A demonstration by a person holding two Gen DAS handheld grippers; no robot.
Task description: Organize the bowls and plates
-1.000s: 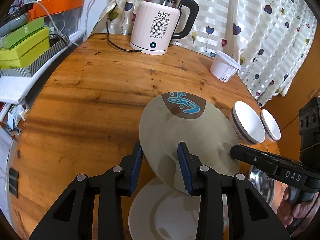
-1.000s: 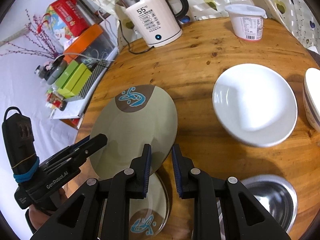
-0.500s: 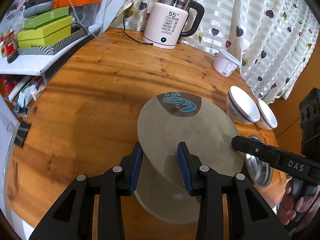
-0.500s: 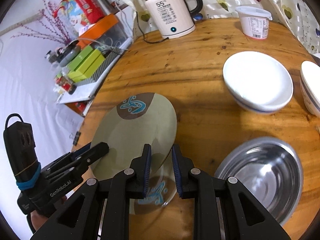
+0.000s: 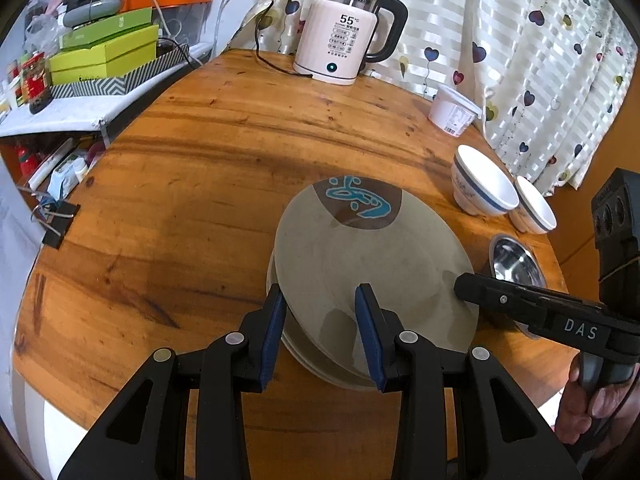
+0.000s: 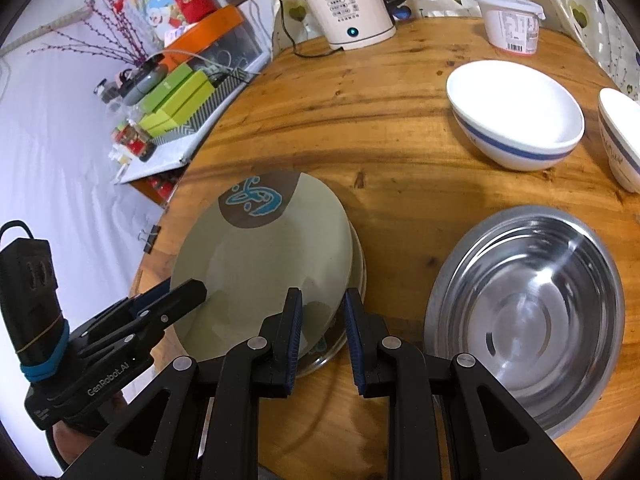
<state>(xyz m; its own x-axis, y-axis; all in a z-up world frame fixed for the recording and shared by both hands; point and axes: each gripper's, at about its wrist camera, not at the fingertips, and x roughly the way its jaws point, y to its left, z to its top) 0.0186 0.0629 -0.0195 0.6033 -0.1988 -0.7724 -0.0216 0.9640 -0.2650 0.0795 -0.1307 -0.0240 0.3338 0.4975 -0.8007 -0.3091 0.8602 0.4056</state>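
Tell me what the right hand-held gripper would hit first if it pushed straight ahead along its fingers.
Probably the green plate: its near edge already sits between the right hand-held gripper fingers. Beyond that lies the wooden table, though depth is hard to judge.

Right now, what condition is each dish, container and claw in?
Green plate: tilted, gripped at both edges, over another plate.
Lower plate: flat on the table.
Steel bowl: upright, empty.
Striped bowl: upright, empty.
Tub: lid on.
Kettle: display lit.
Left gripper: clamping plate.
Right gripper: clamping plate.
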